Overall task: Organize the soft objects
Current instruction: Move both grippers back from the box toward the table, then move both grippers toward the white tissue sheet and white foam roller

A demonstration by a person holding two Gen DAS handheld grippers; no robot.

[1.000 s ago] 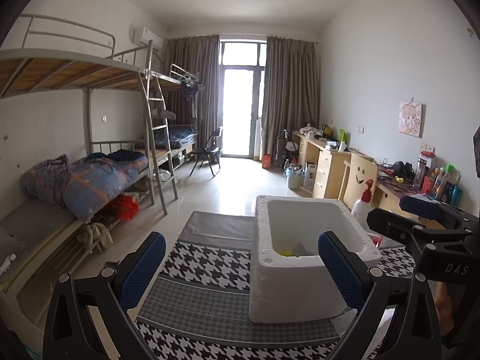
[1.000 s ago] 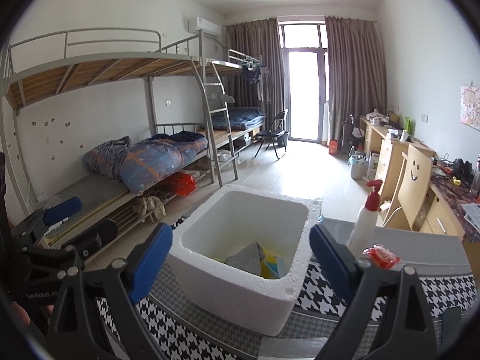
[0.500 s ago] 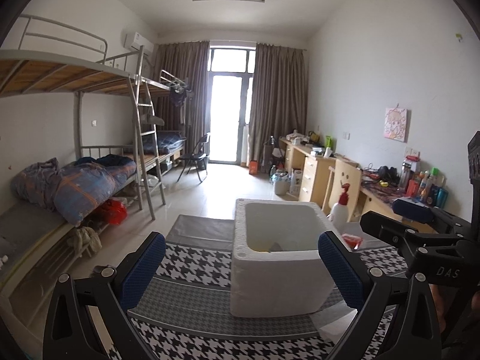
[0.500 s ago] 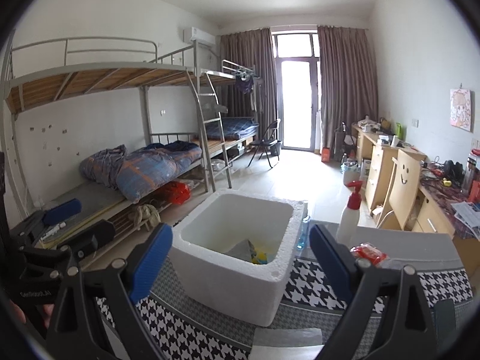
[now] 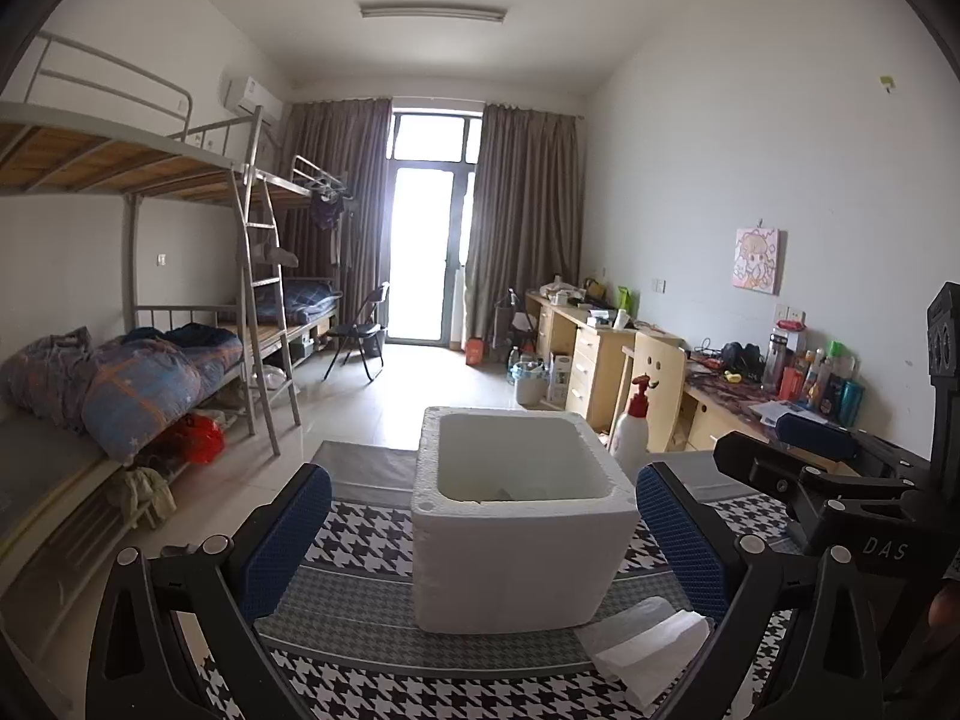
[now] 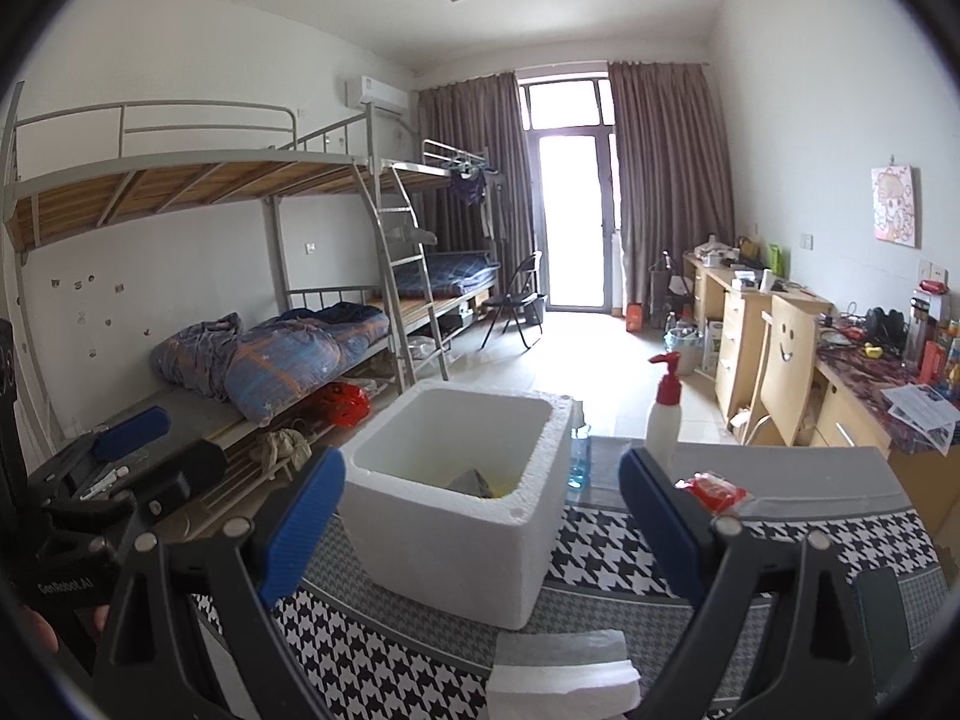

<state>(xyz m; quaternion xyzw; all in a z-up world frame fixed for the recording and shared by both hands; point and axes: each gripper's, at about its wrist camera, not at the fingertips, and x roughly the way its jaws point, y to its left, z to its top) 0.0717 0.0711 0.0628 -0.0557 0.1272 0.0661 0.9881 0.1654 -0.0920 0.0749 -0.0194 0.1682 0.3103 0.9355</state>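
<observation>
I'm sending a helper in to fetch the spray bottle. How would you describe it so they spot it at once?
Find the houndstooth-covered table with the white foam box. Behind the box's right side stands the spray bottle: white body, red trigger top, the only tall upright thing there.

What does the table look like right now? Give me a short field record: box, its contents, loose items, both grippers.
box: white foam box upright on the houndstooth cloth, top open
contents: grey and yellow soft items low inside, partly hidden by the wall
near side of box: white foam piece flat on the cloth
far right of box: spray bottle upright; red packet lying flat
left gripper: open, empty, facing the box
right gripper: open, empty, facing the box
</observation>
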